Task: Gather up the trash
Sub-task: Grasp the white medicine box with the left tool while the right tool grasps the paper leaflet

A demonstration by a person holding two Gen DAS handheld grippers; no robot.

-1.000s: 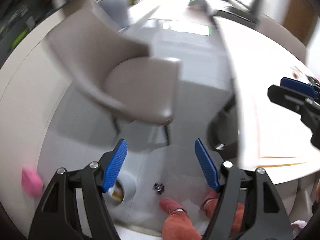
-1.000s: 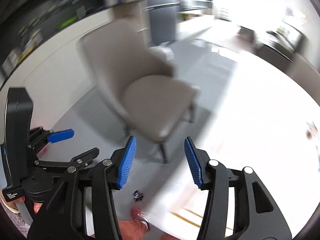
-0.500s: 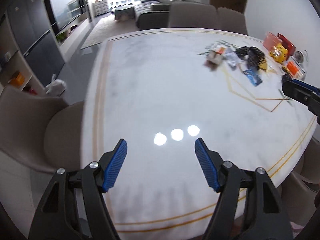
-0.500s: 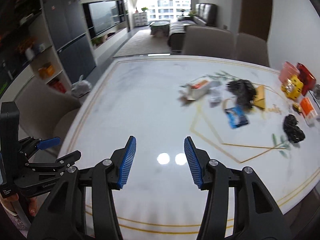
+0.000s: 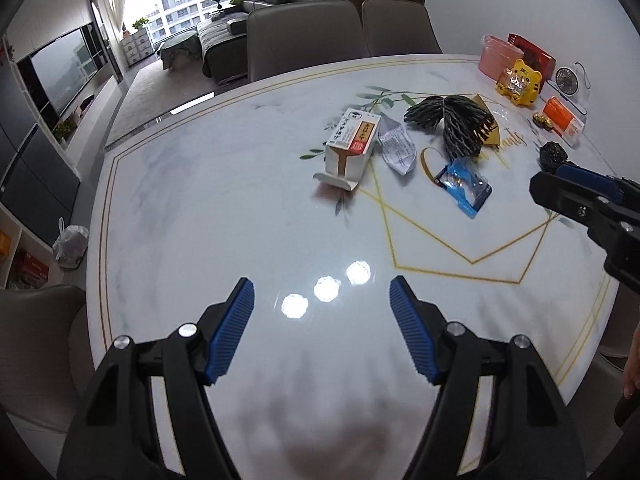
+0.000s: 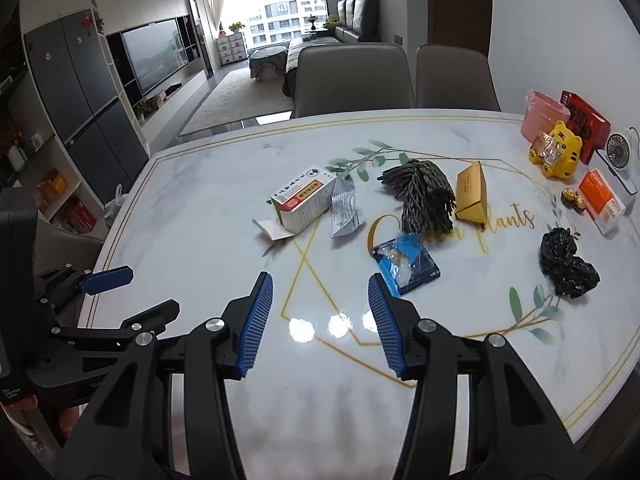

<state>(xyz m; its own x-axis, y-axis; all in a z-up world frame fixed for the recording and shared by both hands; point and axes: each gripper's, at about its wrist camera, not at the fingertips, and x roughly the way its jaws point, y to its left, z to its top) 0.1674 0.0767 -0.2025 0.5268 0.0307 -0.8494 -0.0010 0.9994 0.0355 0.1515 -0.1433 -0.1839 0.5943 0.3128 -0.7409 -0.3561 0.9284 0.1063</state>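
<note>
We record one marble surface [image 6: 208, 208] and two chairs [image 6: 352, 76] at its far edge. On it, grouped at centre and apart from both tools, we count one opened white carton [image 6: 302, 202], one black shredded bundle [image 6: 420, 196], one gold box [image 6: 474, 196], one black bag [image 6: 568, 264], one blue wrapper [image 6: 406, 264] and one crumpled paper [image 6: 345, 210]. The left tool [image 5: 322, 326] stands wide apart, empty, above bare marble. The right tool [image 6: 320, 318] stands about half apart, empty, touching nothing.

Home, open dining-living room: marble table [image 6: 224, 208], chairs [image 6: 352, 76], sofa [image 6: 356, 12] (TV [image 6: 156, 56] opposite).
</note>
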